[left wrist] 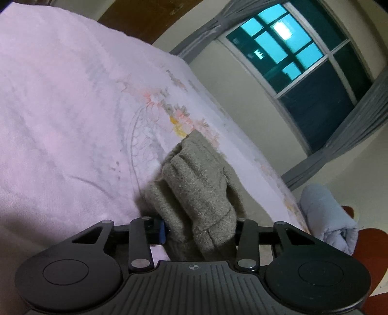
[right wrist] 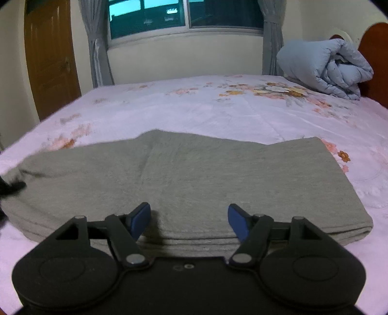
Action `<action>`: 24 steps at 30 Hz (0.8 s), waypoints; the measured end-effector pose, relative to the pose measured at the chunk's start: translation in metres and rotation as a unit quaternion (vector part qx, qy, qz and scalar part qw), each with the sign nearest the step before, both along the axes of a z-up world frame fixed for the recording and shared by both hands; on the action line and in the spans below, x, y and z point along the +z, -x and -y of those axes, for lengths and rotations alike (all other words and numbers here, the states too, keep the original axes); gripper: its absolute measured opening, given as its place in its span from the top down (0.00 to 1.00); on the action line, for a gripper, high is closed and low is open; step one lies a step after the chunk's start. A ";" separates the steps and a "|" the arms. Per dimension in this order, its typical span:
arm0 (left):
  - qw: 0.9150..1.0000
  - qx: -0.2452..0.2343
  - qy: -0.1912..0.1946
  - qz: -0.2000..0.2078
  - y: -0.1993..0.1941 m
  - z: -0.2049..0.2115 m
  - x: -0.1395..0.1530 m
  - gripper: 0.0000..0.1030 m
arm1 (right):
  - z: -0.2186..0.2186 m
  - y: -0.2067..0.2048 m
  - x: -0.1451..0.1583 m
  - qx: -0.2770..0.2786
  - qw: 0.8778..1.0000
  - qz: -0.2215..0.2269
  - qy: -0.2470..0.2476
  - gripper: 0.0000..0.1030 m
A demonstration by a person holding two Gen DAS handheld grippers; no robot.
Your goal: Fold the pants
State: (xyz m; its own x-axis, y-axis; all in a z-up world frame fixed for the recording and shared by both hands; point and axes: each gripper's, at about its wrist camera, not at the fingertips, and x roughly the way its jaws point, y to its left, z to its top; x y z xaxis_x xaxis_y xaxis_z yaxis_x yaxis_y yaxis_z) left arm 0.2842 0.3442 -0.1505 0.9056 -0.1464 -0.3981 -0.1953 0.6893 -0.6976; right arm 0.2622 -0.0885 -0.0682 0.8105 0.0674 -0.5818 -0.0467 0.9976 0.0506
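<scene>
Floral bedsheet (right wrist: 218,109), left claw (left wrist: 198,230) clamped on bunched pants (left wrist: 194,184), right claw (right wrist: 189,220) spread apart above them

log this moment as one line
left gripper: shut on grey knit pants | right gripper: open over pants | pink floral bedsheet

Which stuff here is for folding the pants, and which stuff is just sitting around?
For the job:
- grey pants, lying on the bed
- left gripper, shut on a bunch of the pants
- right gripper, open above the pants

Just lying about:
- rolled blue quilt
- flowery bedsheet
- window, curtains, door
</scene>
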 end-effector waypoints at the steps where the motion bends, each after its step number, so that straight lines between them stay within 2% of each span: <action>1: 1.000 -0.001 0.003 0.001 0.001 -0.001 0.000 0.61 | -0.002 -0.002 -0.004 0.001 1.000 -0.005 0.006 0.37; 5: 1.000 -0.005 0.009 0.001 0.002 -0.002 -0.001 0.61 | -0.003 -0.006 -0.001 -0.005 1.000 -0.009 0.007 0.37; 8: 1.000 -0.006 0.010 0.002 0.002 -0.003 -0.003 0.61 | -0.005 0.000 0.007 0.005 1.000 0.014 -0.014 0.34; 11: 1.000 -0.006 0.014 0.005 -0.003 -0.004 -0.007 0.58 | -0.014 -0.006 -0.006 0.017 1.000 -0.015 0.010 0.32; 17: 1.000 -0.009 0.022 0.008 -0.004 -0.005 -0.008 0.51 | -0.016 -0.012 -0.006 0.003 1.000 -0.020 0.009 0.31; 20: 1.000 -0.010 0.020 0.009 -0.005 -0.004 -0.009 0.49 | -0.016 -0.004 0.000 0.000 1.000 -0.004 -0.005 0.32; 24: 1.000 -0.012 0.019 0.010 -0.006 -0.003 -0.009 0.48 | -0.017 -0.004 -0.010 0.011 1.000 -0.011 0.005 0.31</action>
State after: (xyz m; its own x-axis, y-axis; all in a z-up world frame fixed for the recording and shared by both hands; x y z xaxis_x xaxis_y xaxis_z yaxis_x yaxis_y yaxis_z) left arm 0.2899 0.3474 -0.1591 0.9092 -0.1834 -0.3737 -0.1643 0.6668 -0.7269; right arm 0.2666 -0.0711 -0.0782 0.7958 0.0789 -0.6003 -0.0678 0.9968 0.0411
